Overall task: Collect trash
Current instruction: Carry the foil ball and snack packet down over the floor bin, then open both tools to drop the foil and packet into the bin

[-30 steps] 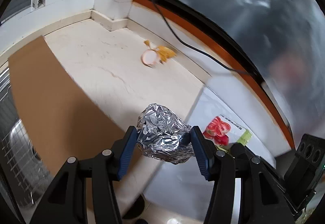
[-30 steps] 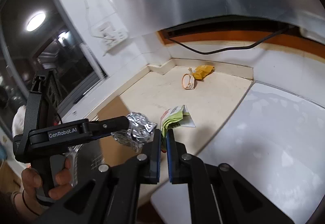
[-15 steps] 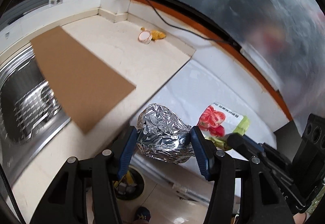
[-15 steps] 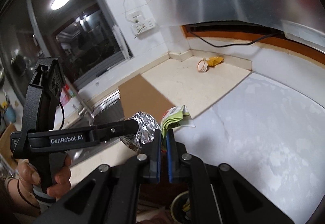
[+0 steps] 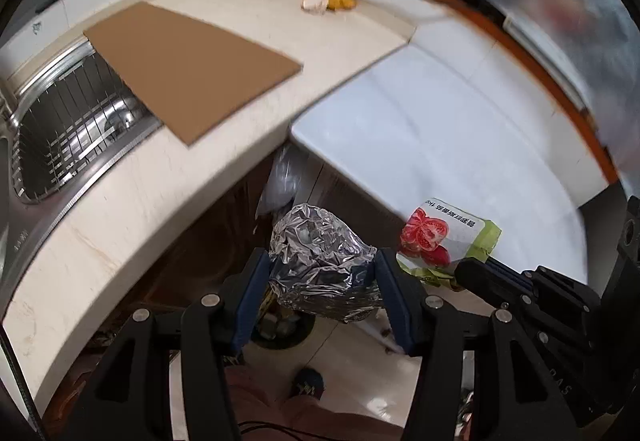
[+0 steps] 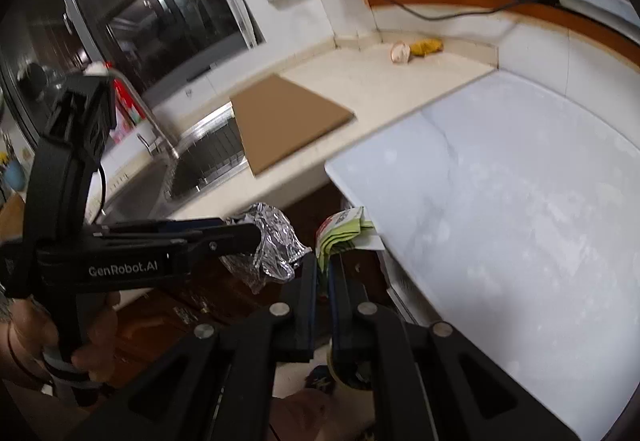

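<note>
Left tool (image 5: 320,277): we have it clamped on the crumpled foil ball (image 5: 320,261), both blue pads pressed into its sides.
Right tool (image 6: 323,273): we have its jaws pinched together on the green tomato packet (image 6: 340,233), held by one edge.
Where the trash is: both pieces hang in the air, off the front edge of the desk (image 5: 120,201), over the floor.
Bin: a round container (image 5: 280,333) sits on the floor just below the foil; we judge it to be the bin, though only part of it shows.
Step in hand: we are carrying 2 pieces to the drop point.
Next move: lower each tool over the bin mouth, then spread the jaws so foil and packet fall inside.
Left to collect: 1 yellow wrapper (image 6: 428,46) and a pale scrap (image 6: 400,52) lie in the far corner.
</note>
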